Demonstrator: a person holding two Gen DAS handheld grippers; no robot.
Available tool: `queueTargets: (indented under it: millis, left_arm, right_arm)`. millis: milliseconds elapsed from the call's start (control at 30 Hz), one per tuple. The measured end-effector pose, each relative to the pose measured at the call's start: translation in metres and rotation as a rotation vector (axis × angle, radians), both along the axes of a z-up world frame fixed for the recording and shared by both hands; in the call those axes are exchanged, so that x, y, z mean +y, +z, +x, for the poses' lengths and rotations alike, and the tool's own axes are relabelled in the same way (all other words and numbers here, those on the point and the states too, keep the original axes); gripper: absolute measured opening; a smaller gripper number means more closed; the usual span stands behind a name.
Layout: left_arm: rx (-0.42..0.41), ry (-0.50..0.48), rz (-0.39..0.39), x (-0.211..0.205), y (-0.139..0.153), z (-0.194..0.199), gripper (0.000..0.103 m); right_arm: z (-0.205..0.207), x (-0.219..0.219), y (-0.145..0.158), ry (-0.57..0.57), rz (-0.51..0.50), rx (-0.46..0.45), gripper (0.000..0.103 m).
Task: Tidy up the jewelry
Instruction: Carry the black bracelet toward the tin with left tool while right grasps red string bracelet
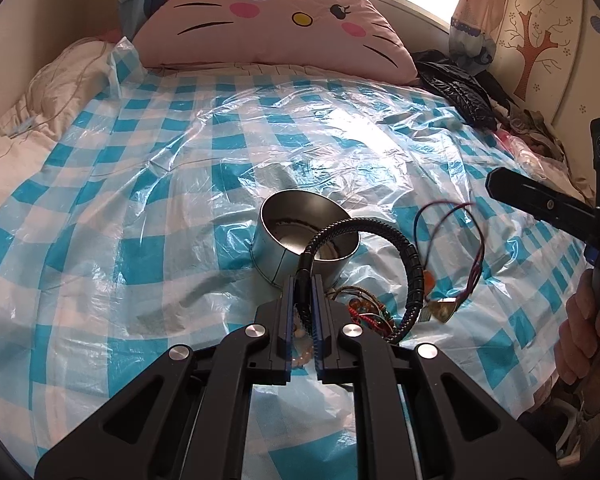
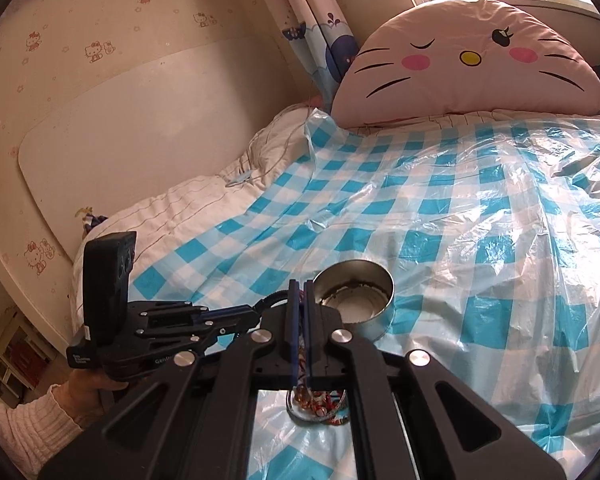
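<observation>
Nearest the camera in the left wrist view, the left gripper (image 1: 302,312) fills the bottom of the frame. Its fingers stand narrow and are clamped on one end of a thick black braided bracelet (image 1: 384,236), which curves up over the metal bowl (image 1: 300,240) in the middle of the frame and comes down again to the right. Under the fingers, low in the centre, lies a small pile of jewelry (image 1: 364,312): beads and coloured cords on the blue checked plastic sheet (image 1: 140,160) that covers the bed.

At the right edge of the same view, the right gripper (image 1: 494,184) has its fingers pressed together on a thin red and dark cord (image 1: 456,240) with a small pendant (image 1: 444,308) hanging at its lower end, clear of the sheet.

The bowl seems to hold only a thin chain along its inner wall; I cannot tell more. So the task looks to be at an early stage: two pieces are lifted, none of them is in the bowl yet, and the pile is left to sort.
</observation>
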State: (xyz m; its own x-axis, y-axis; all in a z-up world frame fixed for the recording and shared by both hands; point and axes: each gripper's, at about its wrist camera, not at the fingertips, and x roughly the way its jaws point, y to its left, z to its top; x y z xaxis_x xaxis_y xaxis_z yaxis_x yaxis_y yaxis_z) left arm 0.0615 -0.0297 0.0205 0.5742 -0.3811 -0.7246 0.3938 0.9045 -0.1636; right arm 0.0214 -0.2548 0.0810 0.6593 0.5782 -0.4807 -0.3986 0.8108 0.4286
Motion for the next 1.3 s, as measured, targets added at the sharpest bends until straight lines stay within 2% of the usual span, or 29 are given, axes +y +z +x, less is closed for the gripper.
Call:
queueTargets:
  millis: [233, 367, 400, 433, 467, 633, 700, 733, 767, 933, 1067, 1233, 1267, 1300]
  left_arm:
    - [0.004, 0.031, 0.018, -0.009, 0.0, 0.026, 0.008]
    - [0.003, 0.037, 0.013, -0.008, 0.0, 0.033, 0.008]
    - [0.002, 0.036, 0.013, -0.008, 0.0, 0.033, 0.008]
    - [0.003, 0.036, 0.013, -0.007, 0.0, 0.033, 0.008]
    - [0.004, 0.037, 0.013, -0.008, 0.0, 0.034, 0.008]
    - [0.014, 0.038, 0.007, -0.007, -0.004, 0.033, 0.008]
    - [0.016, 0.039, 0.011, -0.008, -0.005, 0.033, 0.008]
    - [0.017, 0.039, 0.012, -0.009, -0.006, 0.033, 0.008]
    - [0.017, 0.039, 0.013, -0.009, -0.007, 0.033, 0.008]
    - [0.014, 0.04, 0.018, -0.009, -0.007, 0.035, 0.008]
    - [0.018, 0.036, 0.024, -0.012, -0.009, 0.038, 0.008]
    - [0.023, 0.039, 0.017, -0.014, -0.011, 0.042, 0.008]
    - [0.022, 0.04, 0.015, -0.014, -0.011, 0.042, 0.008]
    - [0.022, 0.041, 0.014, -0.014, -0.011, 0.042, 0.008]
  right_arm:
    - [0.023, -0.001, 0.004, -0.038, 0.036, -0.014, 0.003]
    - [0.036, -0.002, -0.021, -0.055, -0.029, 0.097, 0.005]
    - [0.038, -0.003, -0.033, -0.057, -0.049, 0.137, 0.012]
    - [0.039, -0.004, -0.047, -0.055, -0.071, 0.183, 0.048]
    - [0.038, -0.004, -0.062, -0.067, -0.101, 0.221, 0.069]
    - [0.032, -0.002, -0.112, -0.059, -0.195, 0.332, 0.068]
    - [0.033, 0.002, -0.126, -0.031, -0.196, 0.362, 0.05]
    - [0.033, 0.005, -0.13, -0.012, -0.193, 0.37, 0.023]
    - [0.032, 0.005, -0.13, 0.002, -0.172, 0.371, 0.007]
    - [0.022, -0.006, -0.1, -0.013, -0.031, 0.274, 0.005]
    - [0.021, -0.013, -0.062, -0.041, 0.021, 0.189, 0.005]
    - [0.029, -0.014, -0.032, -0.06, -0.002, 0.132, 0.005]
    - [0.031, -0.014, -0.032, -0.066, -0.026, 0.143, 0.007]
    - [0.034, -0.014, -0.036, -0.067, -0.05, 0.163, 0.014]
